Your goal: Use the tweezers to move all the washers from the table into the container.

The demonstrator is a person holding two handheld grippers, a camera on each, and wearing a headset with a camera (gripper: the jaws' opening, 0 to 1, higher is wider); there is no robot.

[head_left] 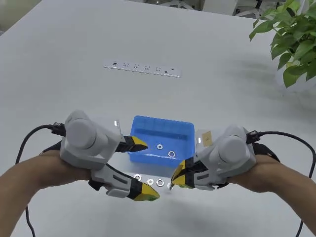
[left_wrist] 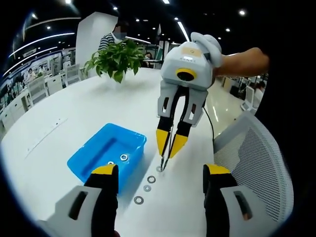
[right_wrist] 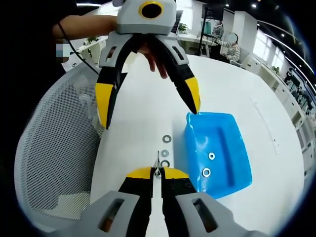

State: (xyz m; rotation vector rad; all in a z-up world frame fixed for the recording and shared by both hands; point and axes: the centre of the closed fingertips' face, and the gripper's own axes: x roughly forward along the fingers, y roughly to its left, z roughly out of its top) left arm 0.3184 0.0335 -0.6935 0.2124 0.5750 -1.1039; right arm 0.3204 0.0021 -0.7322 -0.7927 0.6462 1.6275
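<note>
Head view: left gripper point(head_left: 143, 169) jaws wide, right gripper point(head_left: 177, 177) narrow, row of washers point(head_left: 150, 181) on the table point(head_left: 74, 59) between them, just near of blue container point(head_left: 163, 127); left gripper view: tweezers point(left_wrist: 164, 159) tips at the row's end; right gripper view: jaws pinching tweezers, washers just ahead.

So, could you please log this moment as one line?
left claw open | right claw shut on tweezers | tips at loose washer | two washers in container
</note>
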